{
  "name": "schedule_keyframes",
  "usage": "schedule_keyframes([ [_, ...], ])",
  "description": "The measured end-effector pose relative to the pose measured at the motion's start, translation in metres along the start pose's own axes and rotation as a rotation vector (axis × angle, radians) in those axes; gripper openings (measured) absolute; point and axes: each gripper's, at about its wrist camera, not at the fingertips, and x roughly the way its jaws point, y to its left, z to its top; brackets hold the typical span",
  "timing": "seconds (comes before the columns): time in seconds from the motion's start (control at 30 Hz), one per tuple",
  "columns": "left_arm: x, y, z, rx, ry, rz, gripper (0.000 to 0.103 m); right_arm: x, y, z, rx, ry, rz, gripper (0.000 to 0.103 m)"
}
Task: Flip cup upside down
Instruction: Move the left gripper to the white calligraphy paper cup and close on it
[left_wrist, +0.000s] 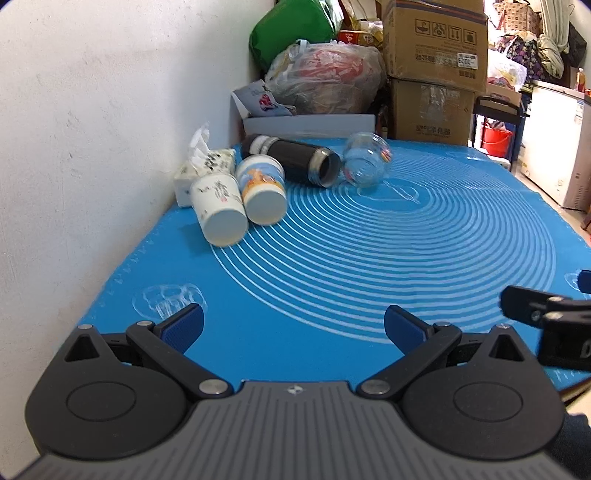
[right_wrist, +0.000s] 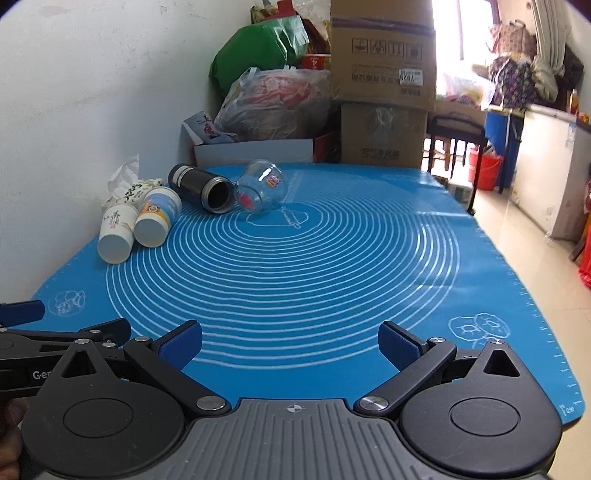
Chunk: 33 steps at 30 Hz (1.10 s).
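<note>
Several cups lie on their sides at the far left of the blue mat (left_wrist: 332, 258): a white paper cup (left_wrist: 218, 206) (right_wrist: 116, 234), a blue-and-orange paper cup (left_wrist: 262, 194) (right_wrist: 157, 216), a black steel tumbler (left_wrist: 295, 157) (right_wrist: 203, 186) and a clear glass cup (left_wrist: 365, 160) (right_wrist: 262, 190). My left gripper (left_wrist: 293, 326) is open and empty over the mat's near edge, far from the cups. My right gripper (right_wrist: 290, 345) is open and empty beside it, on its right. Each gripper shows at the other view's edge.
A white wall runs along the left side. A tissue pack (left_wrist: 205, 162) lies against it behind the paper cups. Behind the table stand cardboard boxes (right_wrist: 384, 74), plastic bags (right_wrist: 273, 103) and a white box (left_wrist: 306, 123). The mat's right edge drops to the floor (right_wrist: 535, 251).
</note>
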Motion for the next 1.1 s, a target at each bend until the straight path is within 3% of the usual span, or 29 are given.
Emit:
schedule_keyframes([
  [0.27,0.027,0.016,0.035,-0.025,-0.012,0.072,0.103,0.017,-0.007,0.031,-0.021,-0.027,0.0,0.103],
  [0.53,0.087,0.043,0.08,-0.106,0.012,0.171,0.103,0.042,-0.015,0.051,-0.046,-0.025,-0.008,0.103],
  [0.73,0.135,0.061,0.091,-0.118,0.069,0.218,0.103,0.059,-0.021,0.053,-0.065,-0.011,-0.024,0.103],
  [0.97,0.161,0.074,0.09,-0.172,0.105,0.202,0.101,0.073,-0.026,0.051,-0.067,0.009,-0.032,0.103],
  [1.03,0.163,0.075,0.089,-0.184,0.112,0.186,0.094,0.075,-0.027,0.05,-0.067,0.013,-0.032,0.103],
  [1.1,0.167,0.076,0.089,-0.185,0.129,0.176,0.08,0.077,-0.027,0.051,-0.068,0.018,-0.033,0.103],
])
